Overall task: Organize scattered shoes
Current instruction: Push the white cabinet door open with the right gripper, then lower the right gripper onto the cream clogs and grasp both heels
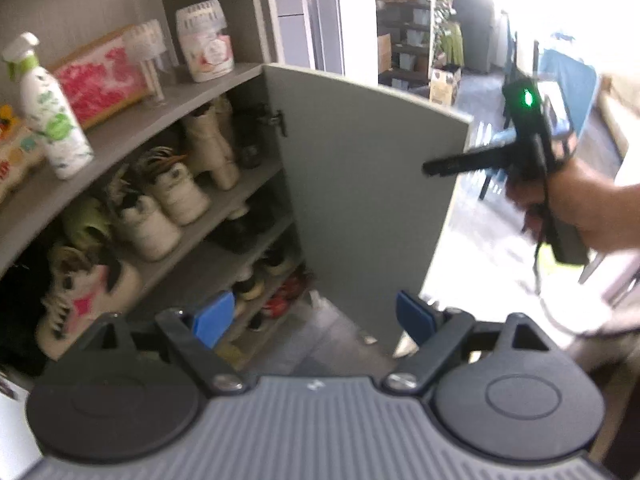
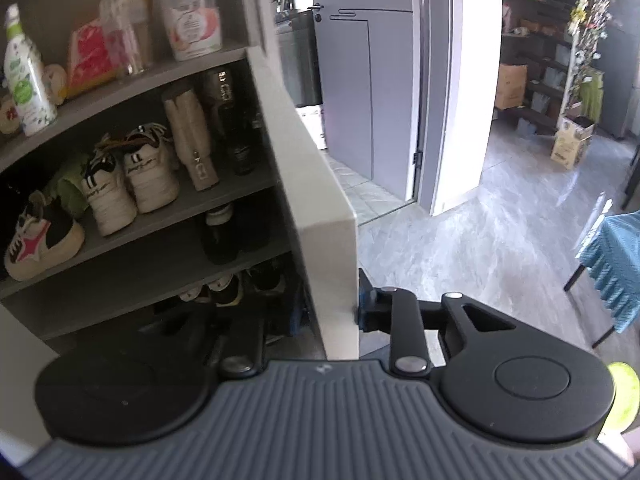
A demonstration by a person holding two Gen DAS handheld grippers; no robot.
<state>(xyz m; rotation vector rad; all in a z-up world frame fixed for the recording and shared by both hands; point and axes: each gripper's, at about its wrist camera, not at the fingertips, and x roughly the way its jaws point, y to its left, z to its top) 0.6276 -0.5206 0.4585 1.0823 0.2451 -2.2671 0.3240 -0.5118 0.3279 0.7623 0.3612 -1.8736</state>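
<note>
The right gripper (image 2: 340, 308) pinches the free edge of the cabinet door (image 2: 320, 216) — white sneakers (image 2: 132, 184) sit on the shelf (image 2: 168, 216) inside. The left gripper (image 1: 316, 316) hangs spread, empty.

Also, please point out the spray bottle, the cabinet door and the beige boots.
spray bottle (image 1: 52, 120): left wrist view, on its white body.
cabinet door (image 1: 360, 200): left wrist view, on its inner face.
beige boots (image 2: 190, 140): right wrist view, on the shaft.

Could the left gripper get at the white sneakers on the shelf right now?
Probably yes. The left gripper is open and empty, and the cabinet door, gripped at its edge by the right gripper, stands swung open, so nothing blocks the white sneakers.
</note>
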